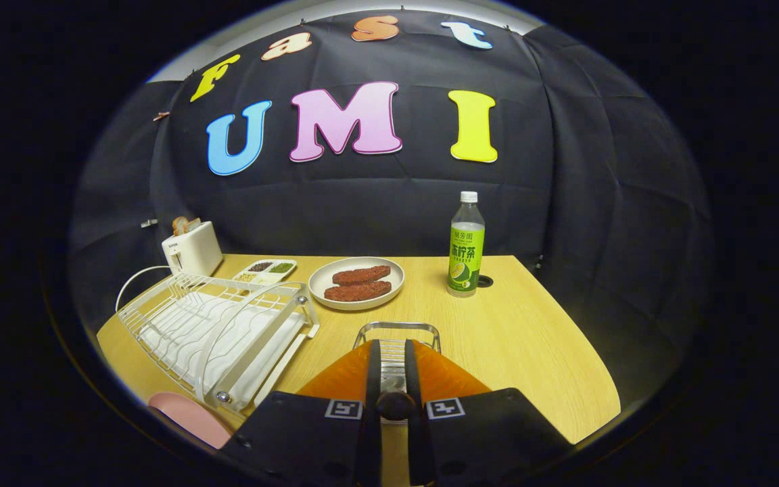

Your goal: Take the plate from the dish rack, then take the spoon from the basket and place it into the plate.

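At bottom centre, the claw (393,345) points forward over the table (531,338), its two fingers drawn close with only a narrow slot left between them. Within that slot lies a thin grey strip, probably the handle of the spoon (393,380); whether both fingers press on it cannot be told. A narrow grip of this kind suits a slim handle, and the fingers are lined up with the basket so the spoon can come straight out.

Just ahead of the fingertips, at centre frame, sits the basket (396,327), a small wire holder with a rounded metal rim, its slats visible through the slot.

Lower left of the frame, beside the near corner of the rack (227,325), lies the plate (186,416): pink, smooth and partly hidden by the claw's body. It appears to be out of the rack already and lies near the claw, so the carry from the basket should be short. The rack is white wire on a white tray, its slots bare.

Beyond the basket, at mid-frame, a pale dish (318,281) holds two reddish-brown pieces of food; this is judged not to be the task's plate. To its left stand a small divided tray (264,270) and a white toaster (193,249). To its right stands a green-labelled bottle (465,250), upright and well apart from the claw's likely path.
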A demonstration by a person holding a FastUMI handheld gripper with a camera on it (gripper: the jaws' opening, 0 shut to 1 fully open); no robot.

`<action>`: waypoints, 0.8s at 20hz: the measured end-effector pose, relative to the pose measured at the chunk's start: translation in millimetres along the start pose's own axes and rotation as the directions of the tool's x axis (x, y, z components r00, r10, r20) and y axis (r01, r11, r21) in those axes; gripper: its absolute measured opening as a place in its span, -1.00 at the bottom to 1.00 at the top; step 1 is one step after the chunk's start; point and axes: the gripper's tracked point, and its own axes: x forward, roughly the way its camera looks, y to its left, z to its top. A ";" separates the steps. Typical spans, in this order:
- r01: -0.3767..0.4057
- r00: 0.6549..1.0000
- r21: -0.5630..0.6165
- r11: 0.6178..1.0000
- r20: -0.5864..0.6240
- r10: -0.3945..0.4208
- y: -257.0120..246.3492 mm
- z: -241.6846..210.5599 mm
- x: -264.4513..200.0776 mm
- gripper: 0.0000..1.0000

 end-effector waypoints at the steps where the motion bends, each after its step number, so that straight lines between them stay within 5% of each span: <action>1: -0.008 1.000 -0.005 1.000 0.000 0.008 3.0 2.2 0.3 -0.62; 10: -0.072 0.996 -0.050 0.996 0.046 0.074 20.8 61.0 -8.2 -0.68; 16: -0.148 0.985 -0.075 0.986 0.079 0.154 46.8 112.0 -52.9 -0.68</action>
